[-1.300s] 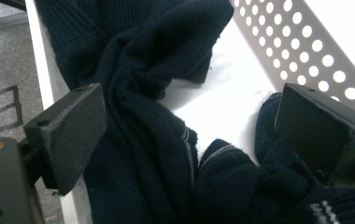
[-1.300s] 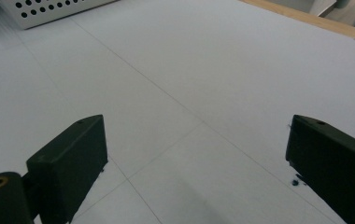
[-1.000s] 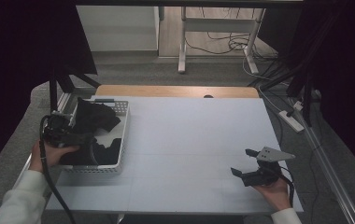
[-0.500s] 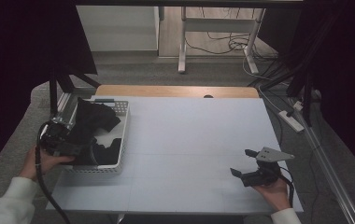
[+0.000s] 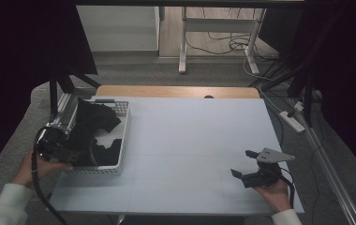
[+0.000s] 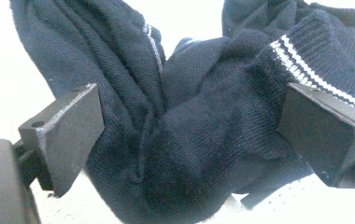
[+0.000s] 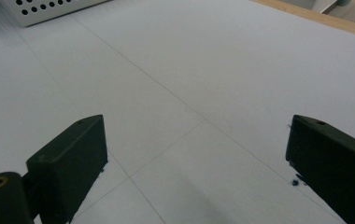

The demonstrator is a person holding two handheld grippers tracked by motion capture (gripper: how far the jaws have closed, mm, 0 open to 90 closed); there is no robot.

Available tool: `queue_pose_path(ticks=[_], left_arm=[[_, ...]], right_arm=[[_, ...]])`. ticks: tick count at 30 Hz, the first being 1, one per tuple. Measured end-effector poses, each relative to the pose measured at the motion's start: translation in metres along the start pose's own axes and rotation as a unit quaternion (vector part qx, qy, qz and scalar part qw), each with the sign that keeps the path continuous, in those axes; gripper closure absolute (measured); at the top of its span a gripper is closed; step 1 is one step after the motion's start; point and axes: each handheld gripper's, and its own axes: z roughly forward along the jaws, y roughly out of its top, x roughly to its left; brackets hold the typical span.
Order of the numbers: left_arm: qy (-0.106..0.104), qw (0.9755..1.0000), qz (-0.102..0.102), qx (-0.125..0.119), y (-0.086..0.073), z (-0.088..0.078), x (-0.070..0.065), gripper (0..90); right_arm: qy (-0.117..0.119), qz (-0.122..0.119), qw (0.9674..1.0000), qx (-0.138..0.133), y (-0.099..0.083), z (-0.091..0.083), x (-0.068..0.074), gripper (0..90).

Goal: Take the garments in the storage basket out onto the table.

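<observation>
Two tongs in play, only one working. Left tongs [image 5: 70, 152] sit at the near-left corner of the white perforated basket [image 5: 124, 136], pushed into the pile of dark socks [image 5: 92, 124]. Left gripper view: jaws spread wide, straddling a bunched black sock [image 6: 199, 140], fabric filling the gap between them. Not pinched yet, since neither jaw face presses the knit flat. My read is that the wide spread is deliberate: it takes a thick fold instead of a single layer, so the grab doesn't slip off. White-striped cuff [image 6: 306, 60] lies next to the far jaw; could be a second sock tangled in, can't tell from this angle.

Socks are all in the basket, at the left edge of the worktop [image 5: 195, 140], heaped against the far wall and draped toward the near side.

Right tongs [image 5: 253, 173] rest low over the near-right part of the worktop, well apart from the basket. Jaws open, nothing between them, just bare surface in the right gripper view, with the basket's corner [image 7: 49, 9] far off. Probably parked there to stay out of the left arm's way and to be ready over free space where a sock could be laid.

Risk: closing now may lift two socks at once.
</observation>
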Motion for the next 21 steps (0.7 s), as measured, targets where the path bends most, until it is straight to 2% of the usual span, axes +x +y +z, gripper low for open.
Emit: queue_pose_path(ticks=[9, 21], left_arm=[[-0.008, 0.9994, 0.011, 0.031, 0.008, 0.011, 0.000, 7.2], [-0.023, 0.9978, 0.011, 0.061, 0.016, 0.024, 0.002, 4.0]], right_arm=[[-0.001, 0.001, 1.0000, 0.001, -0.001, 0.001, 0.000, 5.4], [0.000, 0.001, 1.0000, 0.004, -0.001, 0.002, 0.000, 5.4]])
